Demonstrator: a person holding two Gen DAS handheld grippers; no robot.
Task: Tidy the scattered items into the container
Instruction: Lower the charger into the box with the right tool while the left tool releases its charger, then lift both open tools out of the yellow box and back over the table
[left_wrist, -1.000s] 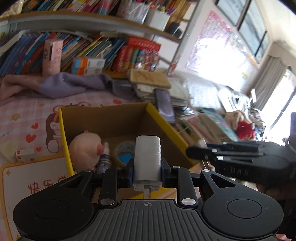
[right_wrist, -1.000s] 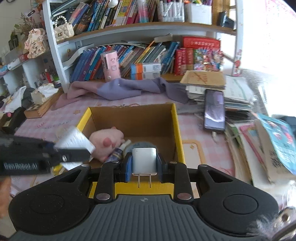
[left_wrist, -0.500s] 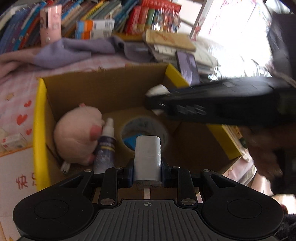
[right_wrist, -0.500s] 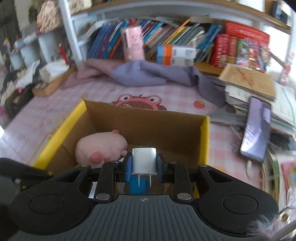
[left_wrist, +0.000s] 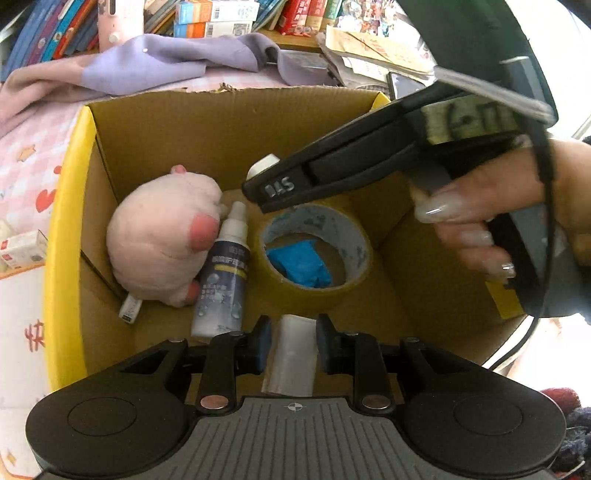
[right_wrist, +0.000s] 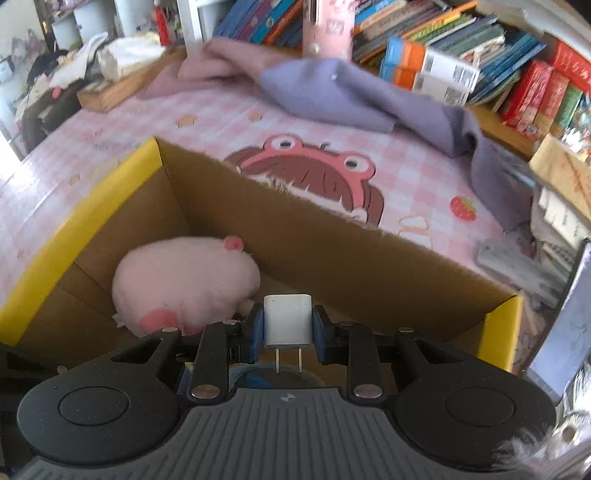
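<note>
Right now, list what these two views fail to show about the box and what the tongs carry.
- White item in the left tongs: left wrist view, its lower end is hidden behind the tongs' body; its kind is unclear.
- Roll of tape: right wrist view, almost all hidden behind the right tongs and the charger plug.
- Small white item under the pink plush toy: left wrist view, mostly covered.
- Cardboard box: near wall hidden in both views.

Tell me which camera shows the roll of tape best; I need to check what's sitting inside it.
The left wrist view: the tape roll lies flat in the cardboard box, ring fully visible, a blue item inside. The right wrist view shows only a sliver of it behind the charger.
</note>
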